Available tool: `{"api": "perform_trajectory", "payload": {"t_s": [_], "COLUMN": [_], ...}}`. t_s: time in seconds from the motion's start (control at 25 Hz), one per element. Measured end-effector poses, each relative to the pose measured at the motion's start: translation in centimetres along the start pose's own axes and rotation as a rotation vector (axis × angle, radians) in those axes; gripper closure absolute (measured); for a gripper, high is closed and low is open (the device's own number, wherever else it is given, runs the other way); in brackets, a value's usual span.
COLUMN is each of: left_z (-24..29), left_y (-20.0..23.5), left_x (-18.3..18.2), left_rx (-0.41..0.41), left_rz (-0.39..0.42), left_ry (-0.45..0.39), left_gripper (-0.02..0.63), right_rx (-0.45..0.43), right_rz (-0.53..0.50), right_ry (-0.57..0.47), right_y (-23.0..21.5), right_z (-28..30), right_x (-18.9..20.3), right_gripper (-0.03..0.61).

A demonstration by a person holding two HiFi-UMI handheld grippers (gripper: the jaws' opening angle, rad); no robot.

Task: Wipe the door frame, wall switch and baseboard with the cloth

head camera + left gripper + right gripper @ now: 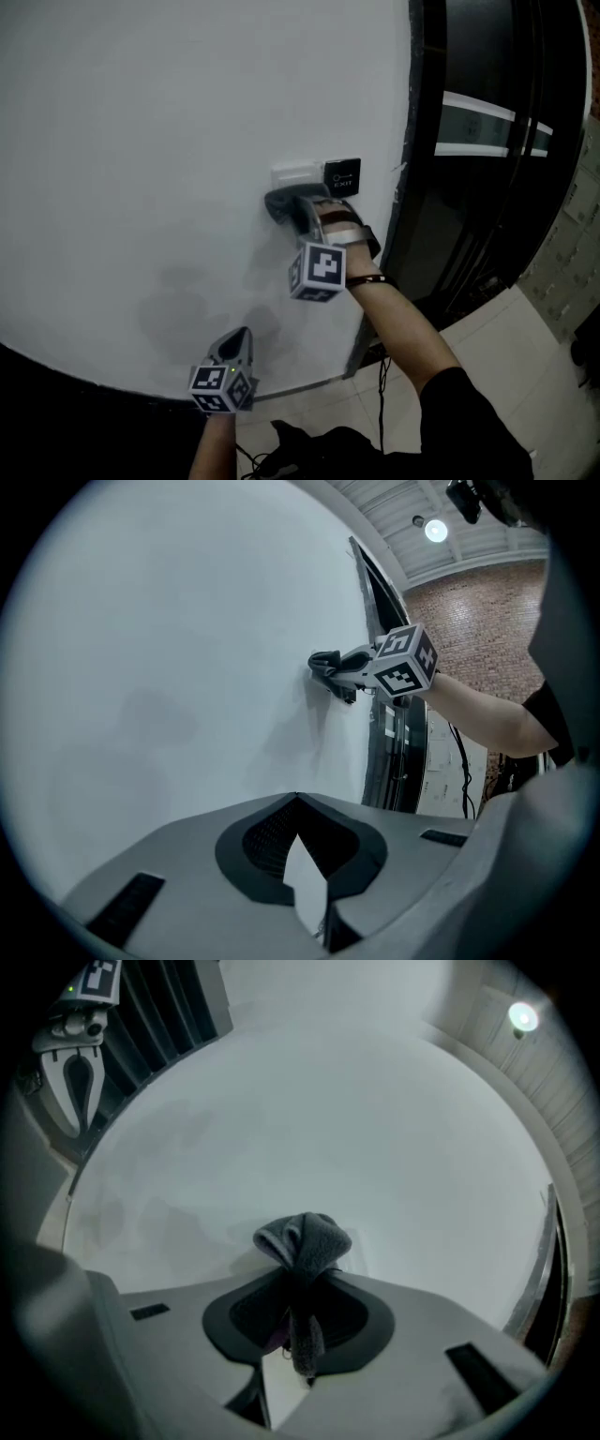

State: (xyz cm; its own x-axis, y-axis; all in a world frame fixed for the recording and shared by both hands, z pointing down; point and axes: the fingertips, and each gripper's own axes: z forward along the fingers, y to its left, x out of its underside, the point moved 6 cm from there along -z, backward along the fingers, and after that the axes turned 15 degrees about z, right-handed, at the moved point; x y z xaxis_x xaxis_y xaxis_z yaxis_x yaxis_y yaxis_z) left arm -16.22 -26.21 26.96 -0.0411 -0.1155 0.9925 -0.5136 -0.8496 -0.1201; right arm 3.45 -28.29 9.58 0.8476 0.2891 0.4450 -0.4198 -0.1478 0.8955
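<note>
A white wall switch [296, 174] sits on the white wall [169, 141], with a black exit-button plate [342, 176] to its right. The dark door frame [412, 141] runs down beside them. My right gripper [298, 214] is shut on a grey cloth [281, 201] and holds it against the wall just under the switch. In the right gripper view the cloth [305, 1237] bunches out past the gripper's [302, 1277] tips. My left gripper [236, 345] is lower on the wall, shut and empty, its tips [297, 799] meeting close to the wall.
A dark glass door [487, 169] stands right of the frame. Pale floor tiles [487, 347] lie below it, with a black cable [382, 394] by the frame's foot. A brick wall [487, 621] and a ceiling lamp [435, 530] show in the left gripper view.
</note>
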Motion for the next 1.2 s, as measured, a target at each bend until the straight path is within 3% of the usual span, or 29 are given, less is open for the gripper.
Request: {"api": "perform_trajectory", "payload": {"t_s": [0.72,0.96,1.08,1.2], "left_z": [1.5,1.1,1.1,0.6], "left_y": [-0.5,-1.0,-0.9,-0.3], "left_x": [0.8,0.1,-0.5,-0.8], "left_rx": [0.031,0.04,0.037,-0.002], "left_rz": [-0.016,-0.032,-0.019,-0.023], "left_ry": [-0.003,-0.027,-0.052,-0.093], "left_gripper": [0.621,0.621,0.621,0.621], "right_rx": [-0.022,0.016,0.003,-0.037], "right_rz": [0.046,0.067,0.152,0.369], "right_ry": [0.014,-0.066,-0.094,-0.139], "right_y": [1.6,1.1,0.9,1.2], "right_z": [0.2,-1.6,-2.8,-4.8], "right_x": [2.2,2.5,3.2,5.2], "right_gripper": [0.495,0.495,0.495,0.495]}}
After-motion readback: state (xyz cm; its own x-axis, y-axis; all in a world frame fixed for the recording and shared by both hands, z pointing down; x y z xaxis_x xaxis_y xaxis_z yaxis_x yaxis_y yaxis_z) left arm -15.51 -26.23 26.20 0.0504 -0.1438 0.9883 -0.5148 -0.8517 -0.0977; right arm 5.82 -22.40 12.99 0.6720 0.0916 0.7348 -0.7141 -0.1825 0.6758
